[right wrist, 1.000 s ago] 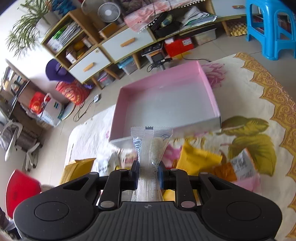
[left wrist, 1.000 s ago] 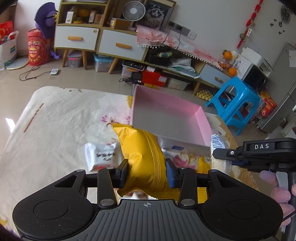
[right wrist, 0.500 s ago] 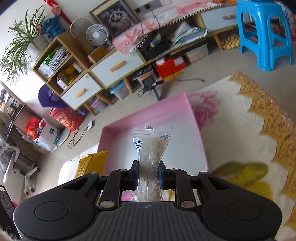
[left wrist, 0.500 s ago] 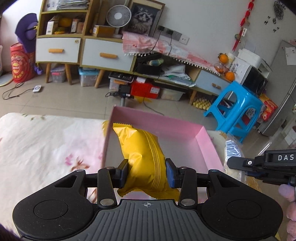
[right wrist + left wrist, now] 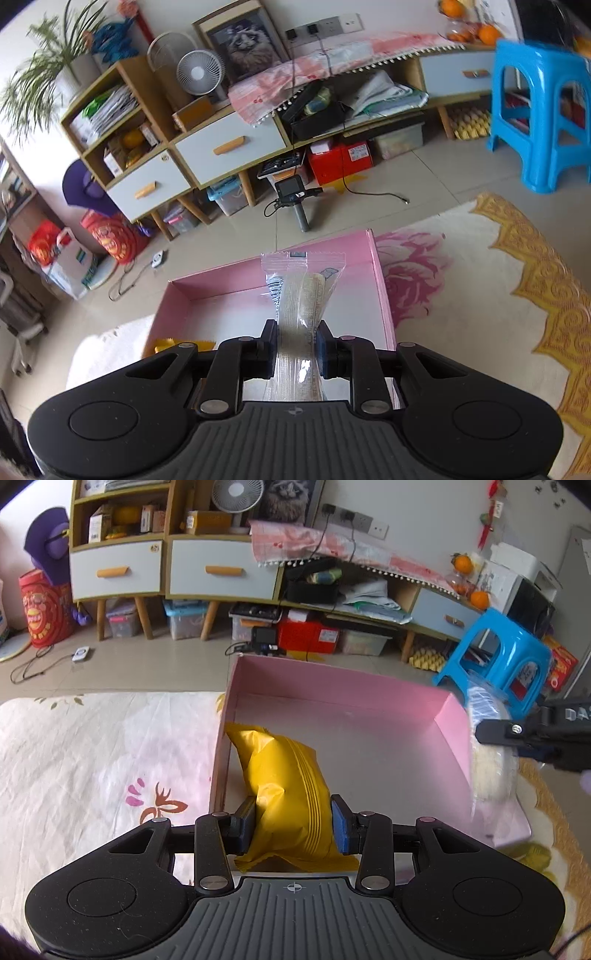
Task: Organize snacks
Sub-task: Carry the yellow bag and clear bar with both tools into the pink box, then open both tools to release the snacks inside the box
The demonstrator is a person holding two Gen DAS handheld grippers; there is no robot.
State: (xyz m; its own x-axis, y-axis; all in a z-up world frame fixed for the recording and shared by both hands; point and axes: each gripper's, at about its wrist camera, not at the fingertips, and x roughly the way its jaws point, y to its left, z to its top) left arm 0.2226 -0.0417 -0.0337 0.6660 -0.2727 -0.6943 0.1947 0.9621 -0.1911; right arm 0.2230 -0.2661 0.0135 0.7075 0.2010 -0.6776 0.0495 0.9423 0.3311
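Two grippers, two snack packets, one pink box.

On the left, the left gripper [image 5: 293,821] is clenched on one yellow snack bag [image 5: 286,786], which hangs over the near-left corner of the pink box [image 5: 332,681], its top beside the left wall. The box floor is bare from the bag across to the right wall. At that wall, the right gripper [image 5: 297,349] is clamped on one clear wrapped snack [image 5: 301,291], held above the box's right side. The floral cloth [image 5: 92,749] lies open left of the box; its gold-bordered part [image 5: 480,295] lies open to the right.
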